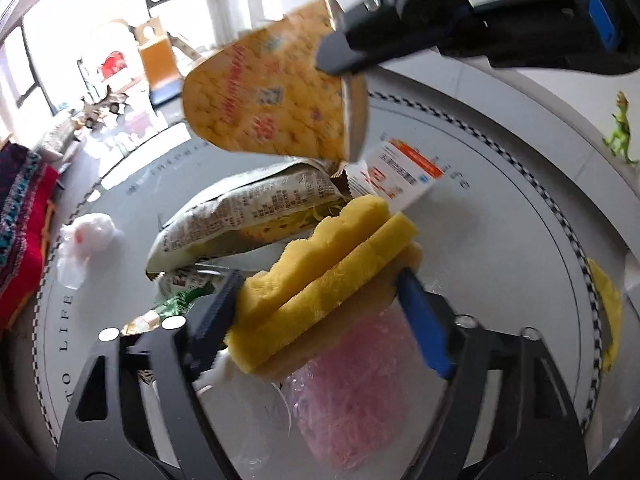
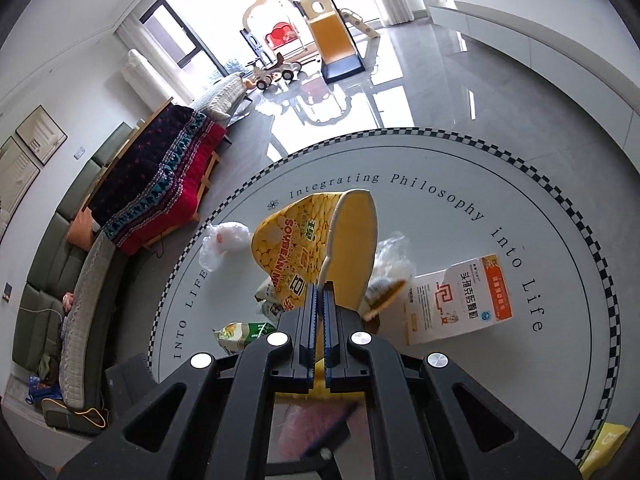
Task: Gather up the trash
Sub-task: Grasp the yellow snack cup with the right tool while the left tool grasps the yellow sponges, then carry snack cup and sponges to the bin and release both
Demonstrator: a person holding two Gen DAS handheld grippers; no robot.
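You are carrying two pieces of trash at once, so the collecting is under way but far from finished. Your right gripper (image 2: 319, 300) is clamping the rim of the yellow soybean-milk cup (image 2: 296, 248), its jaws pressed together on the cup's edge, and you are holding the cup tilted in the air above the middle of the round table (image 2: 560, 264). Your left gripper (image 1: 320, 304) is pinching a folded yellow sponge (image 1: 328, 268) between its blue pads, lifted just over a clear bag of pink shreds (image 1: 352, 384) that is lying at the near edge of the table.

No bin or trash bag is showing in either view, so I judge that neither piece is disposed of yet. Plenty is waiting on the table: a crumpled printed snack wrapper (image 1: 248, 212) near the centre, a white-and-orange carton (image 2: 460, 300) lying flat beside it, a scrunched clear plastic bag (image 1: 86, 240) toward the left edge, and a small green-and-white packet (image 2: 244, 332) near the front edge. A green toy dinosaur (image 1: 622, 128) is standing off the table's right edge; it is probably not trash.
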